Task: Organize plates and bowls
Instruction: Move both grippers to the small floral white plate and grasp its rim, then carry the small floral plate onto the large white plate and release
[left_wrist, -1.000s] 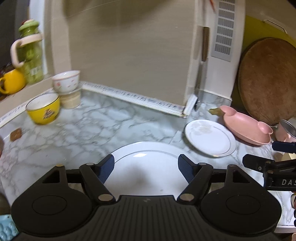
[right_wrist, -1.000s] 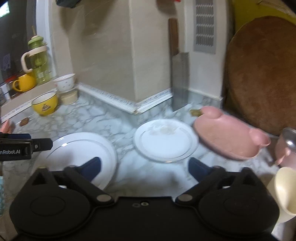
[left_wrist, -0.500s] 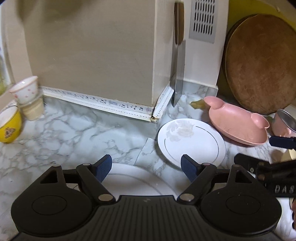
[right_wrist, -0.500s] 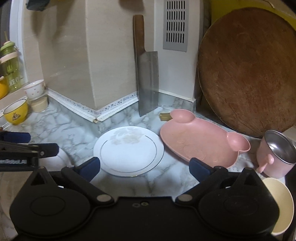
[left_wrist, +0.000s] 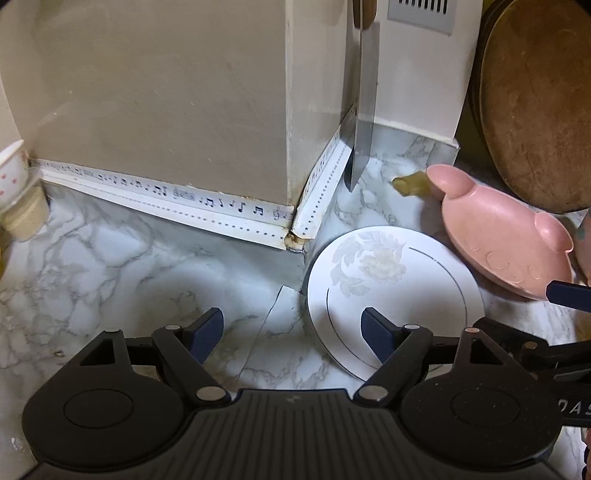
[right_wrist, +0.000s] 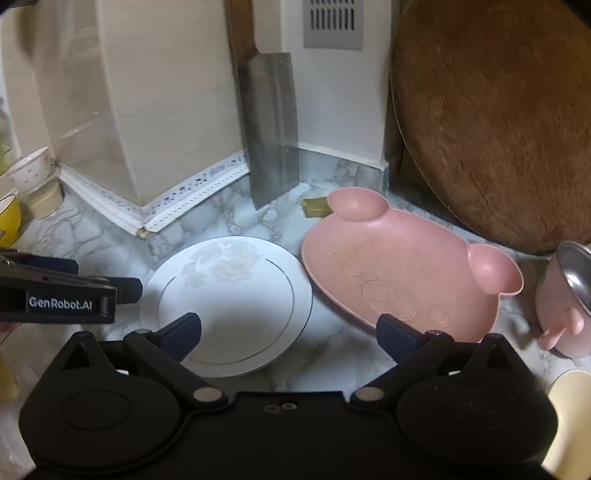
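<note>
A small white plate (left_wrist: 391, 291) (right_wrist: 236, 295) with a pale flower print and a thin dark ring lies flat on the marble counter. Right of it, touching its rim, sits a pink bear-shaped dish (left_wrist: 506, 236) (right_wrist: 402, 269). My left gripper (left_wrist: 291, 328) is open over the counter, its right finger above the white plate's near left edge. My right gripper (right_wrist: 290, 328) is open too, nothing between its fingers. It spans the white plate's right side and the pink dish's near rim. The left gripper (right_wrist: 70, 291) shows at the left of the right wrist view.
A cleaver (right_wrist: 273, 129) leans on the wall corner and a round wooden board (right_wrist: 498, 122) stands behind the pink dish. A pink steel mug (right_wrist: 565, 295) and a cream bowl (right_wrist: 569, 406) sit far right. A white cup (right_wrist: 31, 173) on a beige cup and a yellow bowl (right_wrist: 7, 221) are far left.
Both grippers have swung right and come lower and closer. The large white plate dropped out of the left wrist view; the small plate and pink dish now sit just ahead.
</note>
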